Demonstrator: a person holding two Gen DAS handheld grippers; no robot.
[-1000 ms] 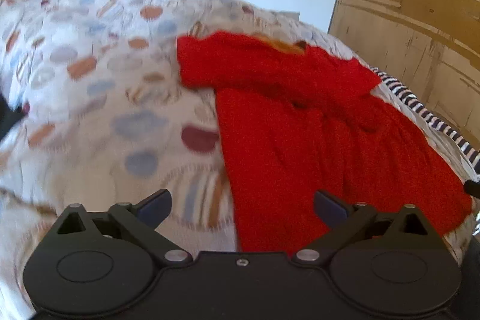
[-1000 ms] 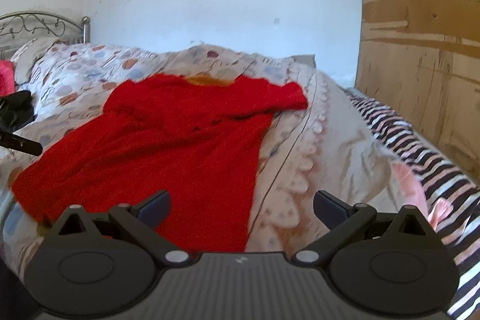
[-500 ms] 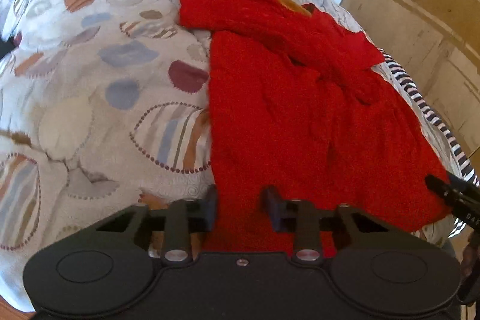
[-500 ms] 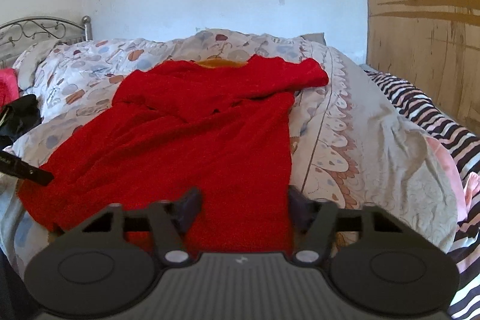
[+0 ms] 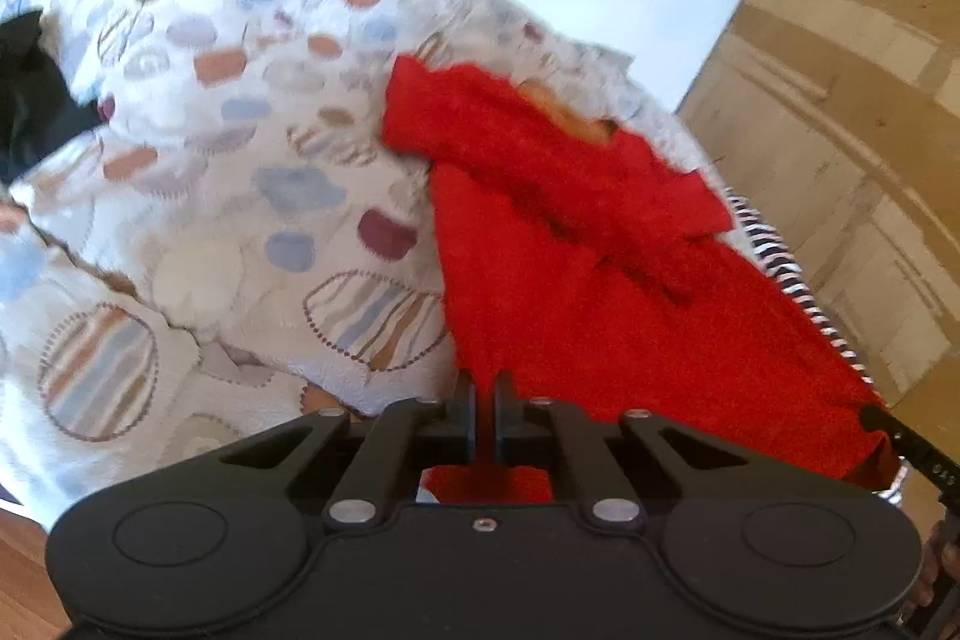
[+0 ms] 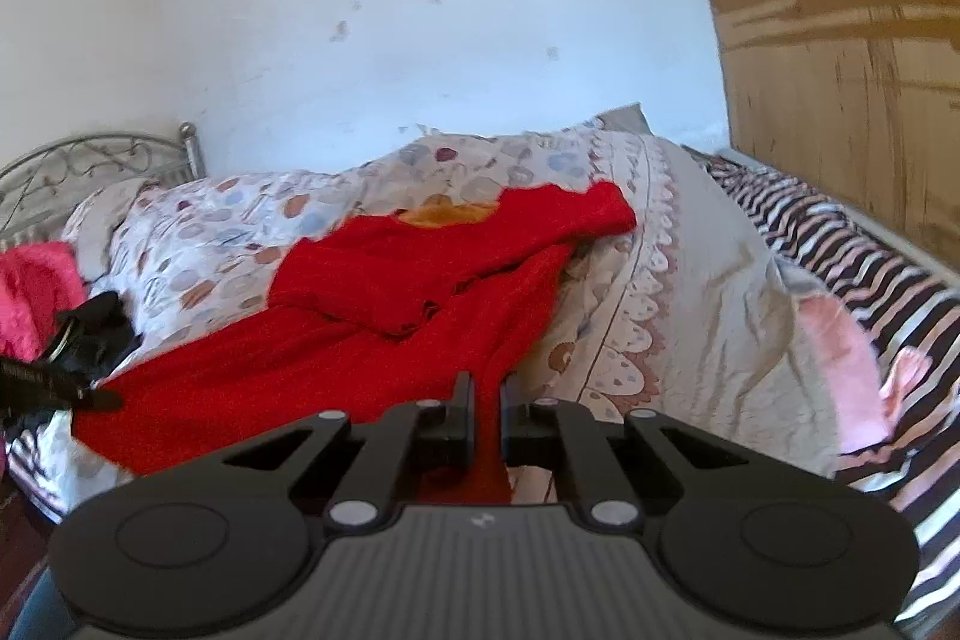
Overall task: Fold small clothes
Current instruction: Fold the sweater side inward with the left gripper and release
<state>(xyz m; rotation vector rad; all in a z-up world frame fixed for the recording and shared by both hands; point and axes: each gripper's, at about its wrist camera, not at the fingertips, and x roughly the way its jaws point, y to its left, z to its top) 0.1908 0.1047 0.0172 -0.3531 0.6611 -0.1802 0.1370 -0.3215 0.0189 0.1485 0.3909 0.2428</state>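
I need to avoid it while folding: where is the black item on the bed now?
In the right wrist view the black item lies at the far left, on the patterned quilt, beside a pink cloth.

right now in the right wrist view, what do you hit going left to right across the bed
pink fabric → black item → patterned duvet → red garment, pinched in the right gripper → pale scallop-edged sheet → black and white striped bedding
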